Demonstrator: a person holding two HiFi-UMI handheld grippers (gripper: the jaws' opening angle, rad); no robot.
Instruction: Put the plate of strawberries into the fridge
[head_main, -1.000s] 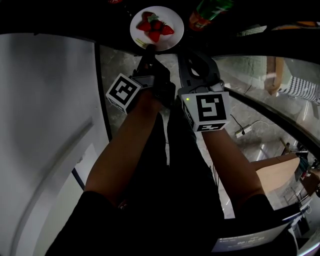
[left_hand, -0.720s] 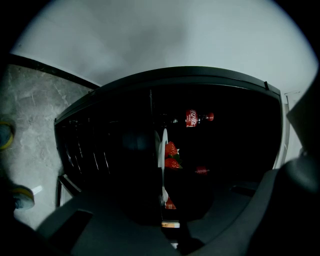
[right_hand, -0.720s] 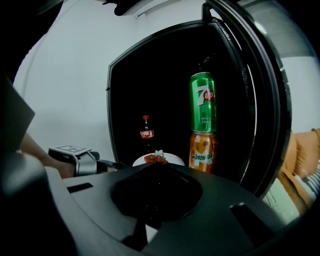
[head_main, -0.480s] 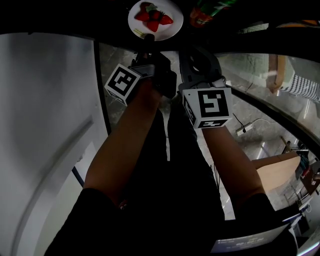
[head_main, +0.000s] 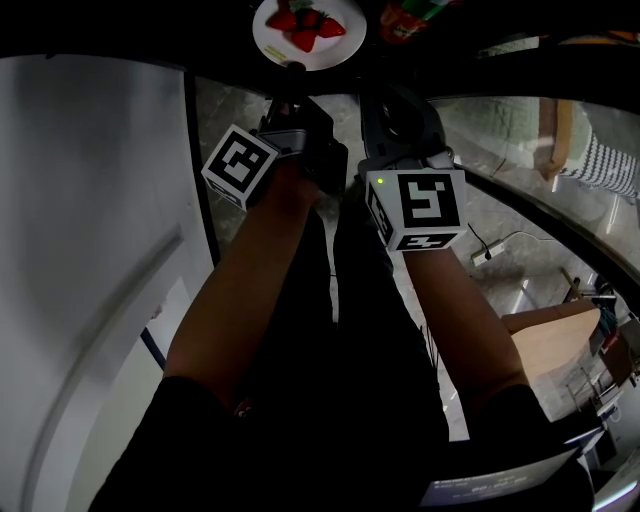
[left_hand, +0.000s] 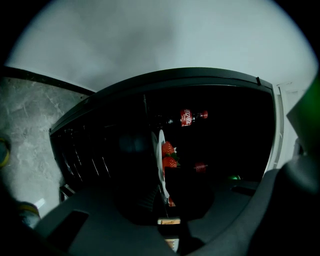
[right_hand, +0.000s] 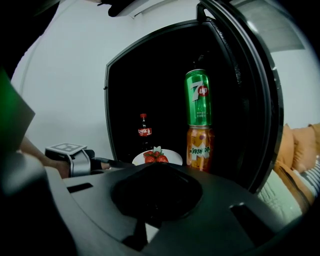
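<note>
My left claw (left_hand: 167, 222) is clenched on the near rim of the plate (left_hand: 160, 150), with the strawberries (left_hand: 168, 155) heaped on it. The plate is already past the mouth of the open fridge (right_hand: 107, 100), low down in front of a cola bottle (right_hand: 144, 131) and beside two stacked cans (right_hand: 199, 97). Whether it rests on a shelf I cannot tell. My right claw (right_hand: 136, 231) is closed on nothing, outside the fridge. What is left, I judge: set the plate down, let go, draw out, shut the door (right_hand: 257, 100).
</note>
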